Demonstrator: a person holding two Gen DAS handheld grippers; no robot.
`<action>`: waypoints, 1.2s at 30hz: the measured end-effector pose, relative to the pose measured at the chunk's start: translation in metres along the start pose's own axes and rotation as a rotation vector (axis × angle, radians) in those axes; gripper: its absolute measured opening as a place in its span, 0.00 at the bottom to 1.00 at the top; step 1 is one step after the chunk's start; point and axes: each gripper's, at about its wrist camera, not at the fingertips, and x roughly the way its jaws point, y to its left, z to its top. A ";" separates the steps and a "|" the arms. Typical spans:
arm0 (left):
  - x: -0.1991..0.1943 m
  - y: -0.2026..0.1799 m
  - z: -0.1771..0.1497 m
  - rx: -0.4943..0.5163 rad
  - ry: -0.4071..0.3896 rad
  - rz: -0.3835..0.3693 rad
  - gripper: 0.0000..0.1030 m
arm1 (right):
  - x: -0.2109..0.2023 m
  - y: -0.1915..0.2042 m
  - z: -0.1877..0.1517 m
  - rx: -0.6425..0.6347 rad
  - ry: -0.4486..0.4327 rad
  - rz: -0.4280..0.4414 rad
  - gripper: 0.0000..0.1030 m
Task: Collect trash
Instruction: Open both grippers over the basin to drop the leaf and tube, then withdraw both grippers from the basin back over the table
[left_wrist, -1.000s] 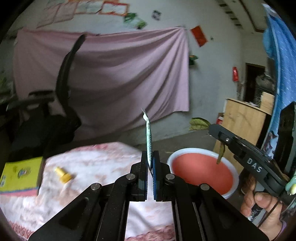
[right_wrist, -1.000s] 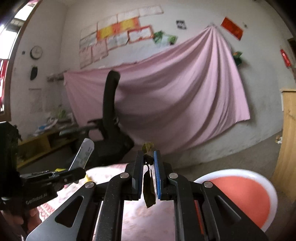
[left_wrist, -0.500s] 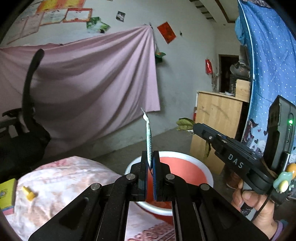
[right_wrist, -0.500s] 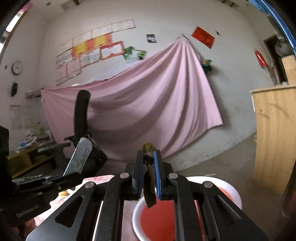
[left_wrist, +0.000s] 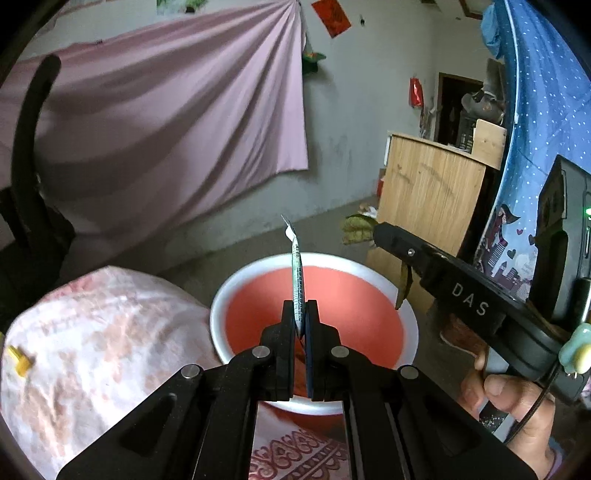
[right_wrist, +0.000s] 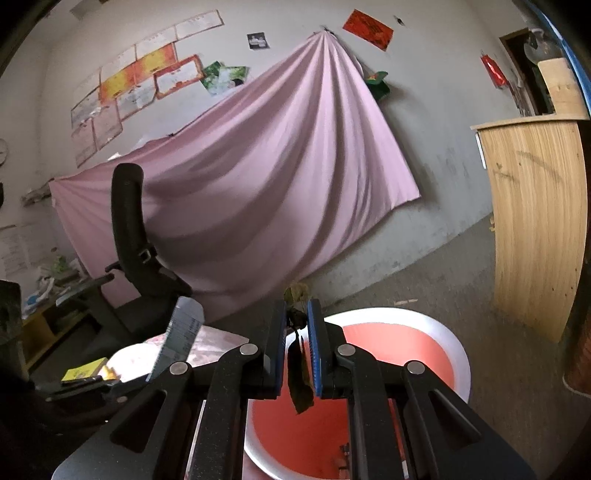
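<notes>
My left gripper (left_wrist: 300, 308) is shut on a thin printed wrapper (left_wrist: 297, 273) that stands upright, held over the red basin with a white rim (left_wrist: 384, 273). My right gripper (right_wrist: 296, 314) holds a dry brown-green leaf (right_wrist: 300, 384) that hangs down between its fingers, above the same basin (right_wrist: 458, 354). The right gripper also shows in the left wrist view (left_wrist: 380, 230) at the right, with the leaf (left_wrist: 404, 286) dangling by the basin's rim. The wrapper shows in the right wrist view (right_wrist: 181, 336) at lower left.
A table with a pink floral cloth (left_wrist: 103, 332) lies to the left of the basin, with a small yellow object (left_wrist: 18, 362) on it. A black office chair (right_wrist: 129, 236), a pink hanging sheet (right_wrist: 277, 177) and a wooden cabinet (right_wrist: 535, 221) stand around.
Both grippers have swung right from over the table to above the basin, each still holding its piece. The right gripper's jaws look slightly wider apart now.
</notes>
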 end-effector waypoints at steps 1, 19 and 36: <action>0.002 0.000 0.001 -0.004 0.005 -0.003 0.03 | 0.001 -0.002 0.000 0.006 0.006 -0.001 0.09; 0.019 0.018 0.001 -0.109 0.080 -0.004 0.17 | 0.011 -0.023 -0.002 0.080 0.098 -0.030 0.11; -0.048 0.075 -0.007 -0.248 -0.105 0.217 0.50 | 0.004 0.008 -0.001 -0.014 0.033 -0.022 0.35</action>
